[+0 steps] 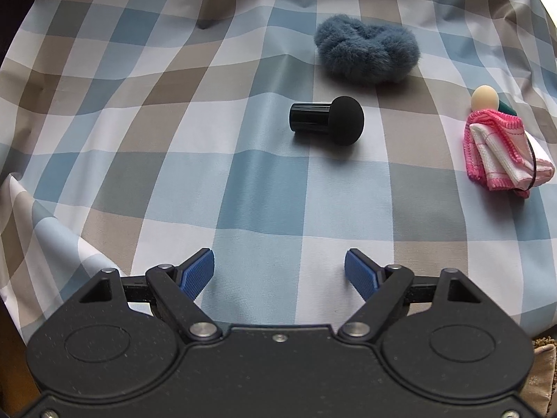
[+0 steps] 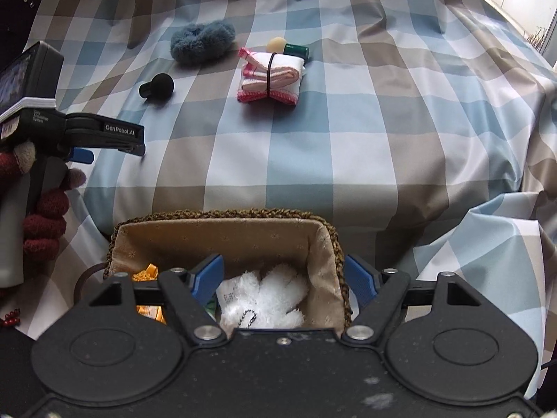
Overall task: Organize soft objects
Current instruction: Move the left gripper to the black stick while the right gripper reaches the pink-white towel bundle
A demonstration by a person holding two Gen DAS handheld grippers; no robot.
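Note:
On the checked cloth lie a fluffy blue scrunchie [image 1: 365, 52], a black sponge applicator [image 1: 327, 120] and a pink-and-white folded cloth bundle [image 1: 501, 149] held by a black band, with a beige egg-shaped sponge [image 1: 484, 97] behind it. My left gripper [image 1: 279, 273] is open and empty, well short of the applicator. My right gripper [image 2: 283, 278] is open and empty over a woven basket [image 2: 222, 216] that holds a white plush toy [image 2: 268, 296]. The right wrist view also shows the scrunchie [image 2: 202, 41], applicator [image 2: 156, 85], bundle [image 2: 269, 76] and the left gripper [image 2: 115, 139].
A dark green cylinder [image 2: 296, 49] lies behind the bundle. Orange items [image 2: 146, 273] sit in the basket's left side. A red-gloved hand [image 2: 45, 219] holds the left gripper. The cloth hangs over the table's near edge [image 2: 487, 244] at the right.

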